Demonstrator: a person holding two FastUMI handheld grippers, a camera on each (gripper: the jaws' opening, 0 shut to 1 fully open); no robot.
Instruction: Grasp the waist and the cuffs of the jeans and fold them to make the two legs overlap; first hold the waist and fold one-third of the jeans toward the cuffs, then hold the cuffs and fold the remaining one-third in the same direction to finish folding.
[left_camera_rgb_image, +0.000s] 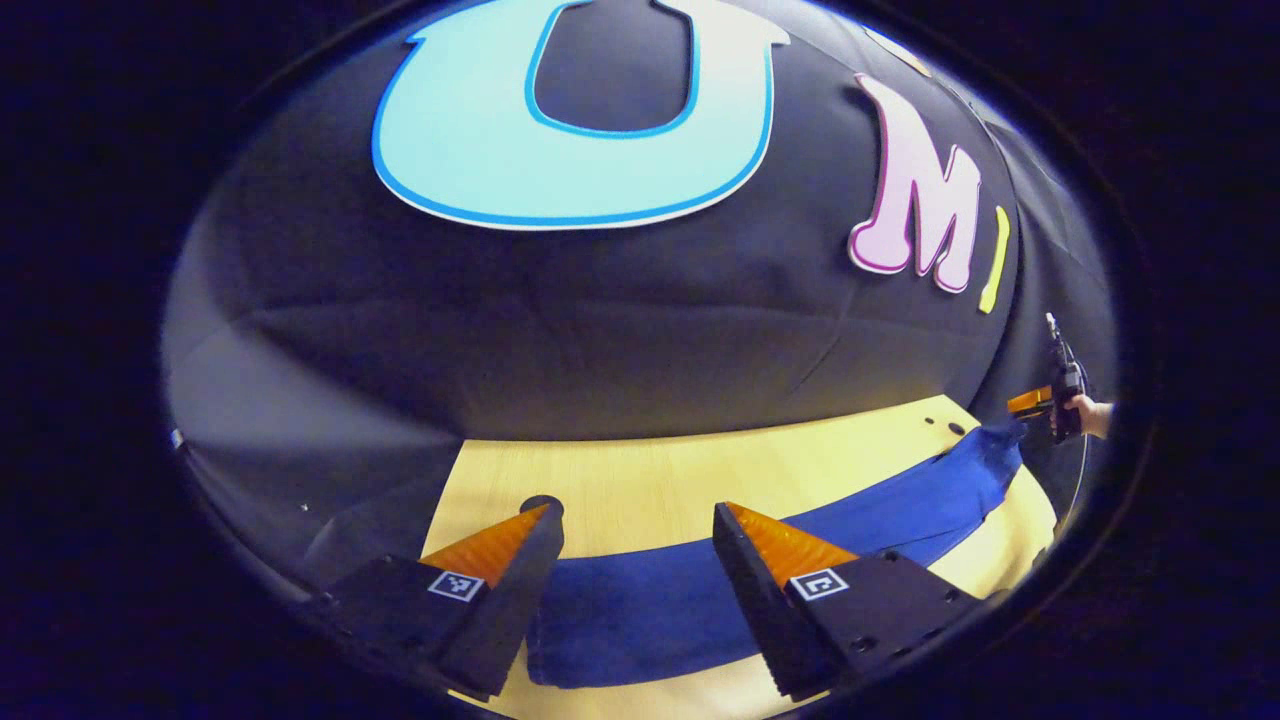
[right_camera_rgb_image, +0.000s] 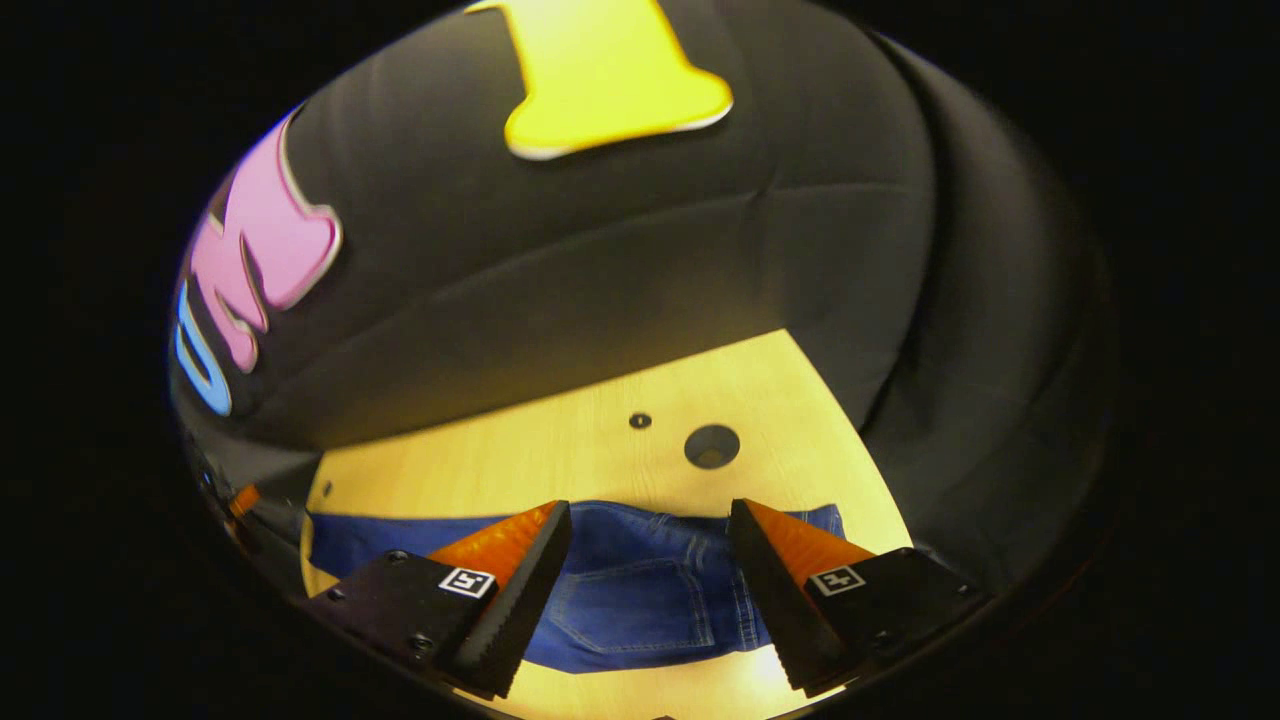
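Jeans (left_camera_rgb_image: 700, 590) flat on worktop (left_camera_rgb_image: 640, 480), legs seemingly overlapped; both thirds unfolded; left gripper (left_camera_rgb_image: 632, 560) and right gripper (right_camera_rgb_image: 650, 570) spread, empty.

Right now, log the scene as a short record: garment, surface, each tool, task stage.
garment: blue jeans lying flat, already narrowed into one long strip
surface: wooden table with holes
waist end: pocket side up, under the right tool
left tool: open, above the cuff end, nothing gripped
right tool: open, nothing gripped
hand: a hand holds the far tool at the waist end
stage: thirds not yet folded
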